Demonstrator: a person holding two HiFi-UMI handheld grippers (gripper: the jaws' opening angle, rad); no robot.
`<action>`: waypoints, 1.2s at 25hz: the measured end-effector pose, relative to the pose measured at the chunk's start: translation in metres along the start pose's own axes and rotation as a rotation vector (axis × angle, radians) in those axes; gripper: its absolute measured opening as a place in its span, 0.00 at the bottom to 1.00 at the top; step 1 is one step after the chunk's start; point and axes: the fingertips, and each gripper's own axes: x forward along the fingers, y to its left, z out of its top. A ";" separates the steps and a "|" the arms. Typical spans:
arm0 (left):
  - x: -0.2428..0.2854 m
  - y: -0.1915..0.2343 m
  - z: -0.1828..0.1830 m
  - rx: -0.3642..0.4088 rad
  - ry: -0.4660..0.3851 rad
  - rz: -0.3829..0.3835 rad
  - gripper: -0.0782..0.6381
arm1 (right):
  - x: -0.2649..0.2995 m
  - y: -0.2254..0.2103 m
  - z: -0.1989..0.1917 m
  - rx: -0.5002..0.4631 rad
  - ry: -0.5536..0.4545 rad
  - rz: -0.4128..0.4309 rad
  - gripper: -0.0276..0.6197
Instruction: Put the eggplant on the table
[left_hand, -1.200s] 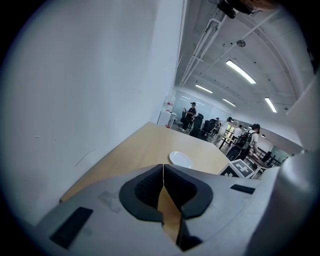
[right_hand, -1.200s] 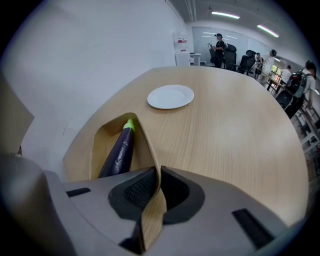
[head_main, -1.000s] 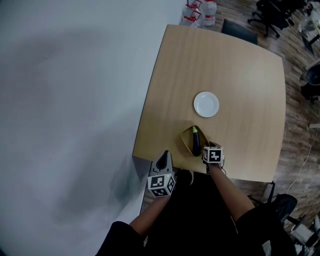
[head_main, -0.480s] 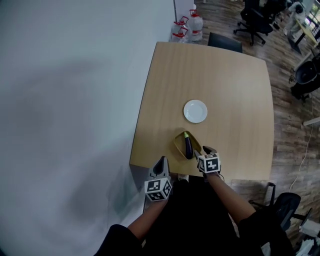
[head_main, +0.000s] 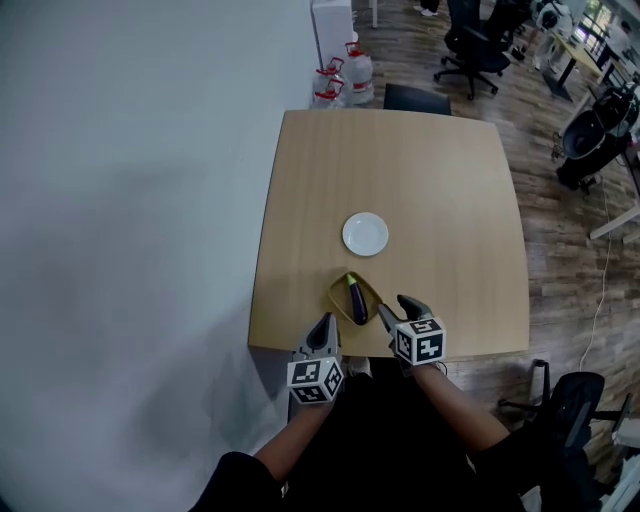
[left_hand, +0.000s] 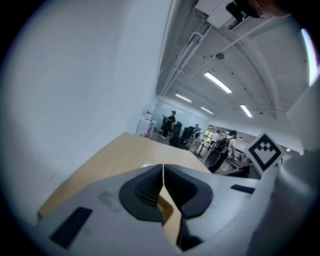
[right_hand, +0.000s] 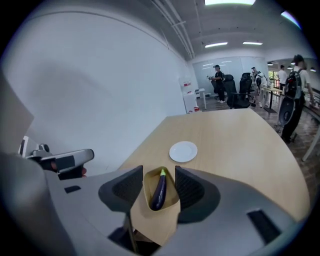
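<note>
A dark purple eggplant (head_main: 356, 297) with a green stem lies in a tan bowl (head_main: 337, 300) near the front edge of the wooden table (head_main: 400, 160). My right gripper (head_main: 397, 307) hovers just right of and above the bowl, and its jaws are opening. In the right gripper view the eggplant (right_hand: 159, 191) and bowl (right_hand: 150, 212) show in the gap of the right gripper (right_hand: 158, 175), below it, and the pads do not touch them. My left gripper (head_main: 326, 322) hangs over the table's front edge, left of the bowl. Its jaws (left_hand: 163, 170) are shut on nothing.
A white plate (head_main: 365, 234) sits on the table beyond the bowl. A white wall runs along the table's left side. Water bottles (head_main: 340, 75) and a black chair (head_main: 415, 97) stand at the far edge. Office chairs and people are farther back.
My right gripper has risen from beside the bowl and its jaws have spread apart. My left gripper has also lifted a little. The bowl with the eggplant has stayed on the table.
</note>
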 end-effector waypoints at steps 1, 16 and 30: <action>0.003 -0.007 -0.001 -0.001 0.013 -0.027 0.13 | -0.007 0.002 0.006 -0.004 -0.023 0.002 0.44; 0.008 -0.059 0.065 0.073 -0.109 -0.160 0.13 | -0.100 0.008 0.069 -0.076 -0.297 -0.044 0.25; 0.019 -0.063 0.067 0.127 -0.109 -0.172 0.13 | -0.119 -0.013 0.089 -0.127 -0.393 -0.128 0.14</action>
